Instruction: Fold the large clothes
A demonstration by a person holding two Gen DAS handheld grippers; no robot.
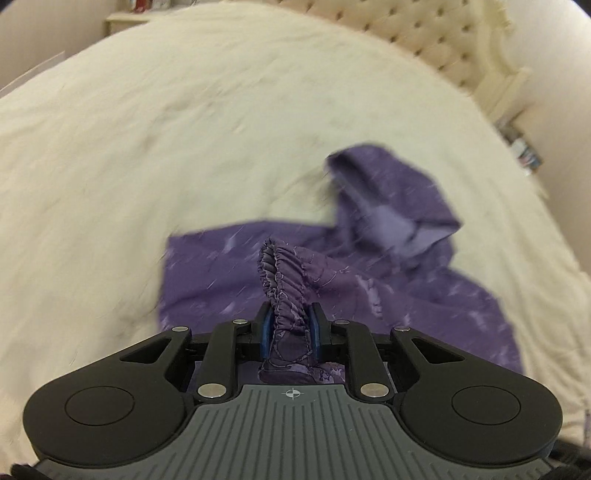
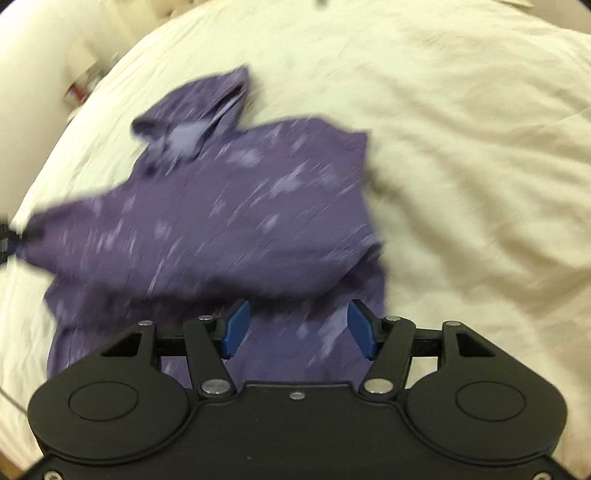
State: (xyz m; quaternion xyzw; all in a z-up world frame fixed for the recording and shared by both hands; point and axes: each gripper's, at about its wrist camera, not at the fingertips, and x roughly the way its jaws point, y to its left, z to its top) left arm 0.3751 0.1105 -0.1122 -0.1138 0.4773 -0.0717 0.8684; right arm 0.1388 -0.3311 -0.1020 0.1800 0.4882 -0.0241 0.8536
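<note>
A purple hooded jacket (image 1: 221, 280) with pale flecks lies spread on a cream bed. Its hood (image 1: 391, 192) points toward the headboard. My left gripper (image 1: 290, 315) is shut on the jacket's gathered elastic sleeve cuff (image 1: 275, 266), which stands up between the blue pads. In the right wrist view the jacket (image 2: 229, 206) is blurred, with the hood (image 2: 199, 122) at the upper left and one sleeve (image 2: 48, 232) stretched out to the left edge. My right gripper (image 2: 297, 321) hangs open just above the jacket's lower body, with nothing between its blue pads (image 2: 234, 328).
The cream bedspread (image 1: 184, 129) is wrinkled and stretches wide around the jacket (image 2: 461, 147). A tufted cream headboard (image 1: 424, 33) stands at the far end. A pale nightstand (image 1: 122, 20) is at the back left. Some small items (image 1: 524, 147) lie beside the bed.
</note>
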